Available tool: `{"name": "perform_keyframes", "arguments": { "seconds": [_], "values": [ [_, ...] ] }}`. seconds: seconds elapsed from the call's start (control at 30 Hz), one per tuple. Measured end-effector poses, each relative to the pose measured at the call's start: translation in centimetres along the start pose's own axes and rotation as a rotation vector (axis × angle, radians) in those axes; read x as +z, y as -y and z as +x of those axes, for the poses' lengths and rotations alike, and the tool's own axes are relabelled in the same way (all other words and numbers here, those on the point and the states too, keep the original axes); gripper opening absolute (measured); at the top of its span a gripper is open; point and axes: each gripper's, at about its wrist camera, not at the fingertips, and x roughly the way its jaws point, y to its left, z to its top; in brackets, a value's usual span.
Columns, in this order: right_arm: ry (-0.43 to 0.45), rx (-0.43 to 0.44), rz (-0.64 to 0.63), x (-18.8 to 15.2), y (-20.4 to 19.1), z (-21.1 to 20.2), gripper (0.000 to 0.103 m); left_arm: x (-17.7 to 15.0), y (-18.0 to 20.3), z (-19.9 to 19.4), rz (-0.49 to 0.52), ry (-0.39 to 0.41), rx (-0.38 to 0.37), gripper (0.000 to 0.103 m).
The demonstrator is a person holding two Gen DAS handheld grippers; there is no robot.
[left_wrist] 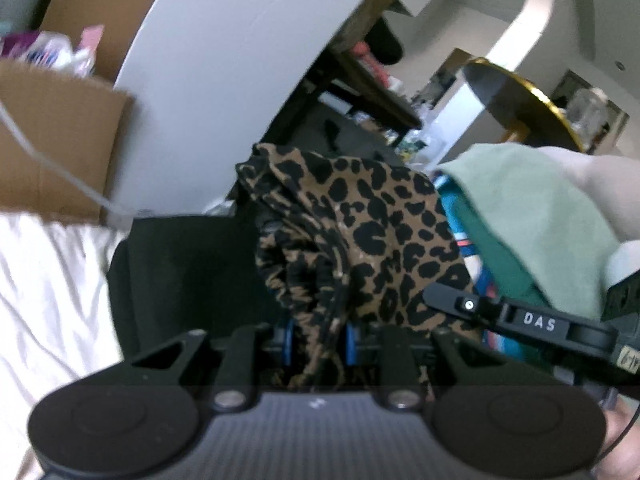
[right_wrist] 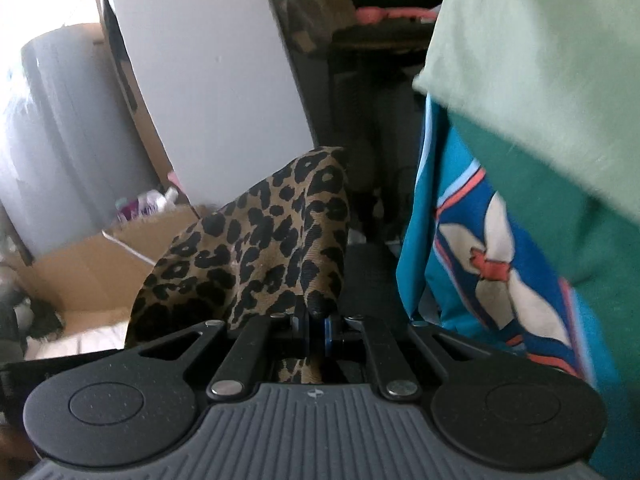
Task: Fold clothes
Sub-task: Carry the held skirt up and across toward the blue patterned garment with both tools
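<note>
A leopard-print garment [left_wrist: 380, 240] hangs bunched in front of the left wrist camera. My left gripper [left_wrist: 318, 338] is shut on a thick fold of it between the blue pads. In the right wrist view the same leopard-print garment [right_wrist: 256, 248] rises from my right gripper [right_wrist: 316, 330], which is shut on a thin edge of it. The right gripper's black body also shows at the right of the left wrist view, close beside the cloth.
A pile of clothes lies to the right: a pale green garment [right_wrist: 540, 72] over a teal patterned one [right_wrist: 492, 264]. A dark garment [left_wrist: 180, 272] lies on the white bedsheet [left_wrist: 48, 300]. A cardboard box [left_wrist: 60, 140] and a white panel [left_wrist: 224, 60] stand behind.
</note>
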Motion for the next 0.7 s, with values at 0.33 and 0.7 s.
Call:
{"name": "perform_keyframes", "arguments": {
  "seconds": [0.33,0.7],
  "values": [
    [-0.05,0.05,-0.004,1.1,0.7,7.0,0.006,1.3,-4.1,3.6,-0.086,-0.03,0.05,0.025],
    [-0.096,0.086,0.032,2.1,2.4,13.3,0.006,3.7,-8.1,7.4,-0.185,-0.066,0.059,0.025]
  ]
}}
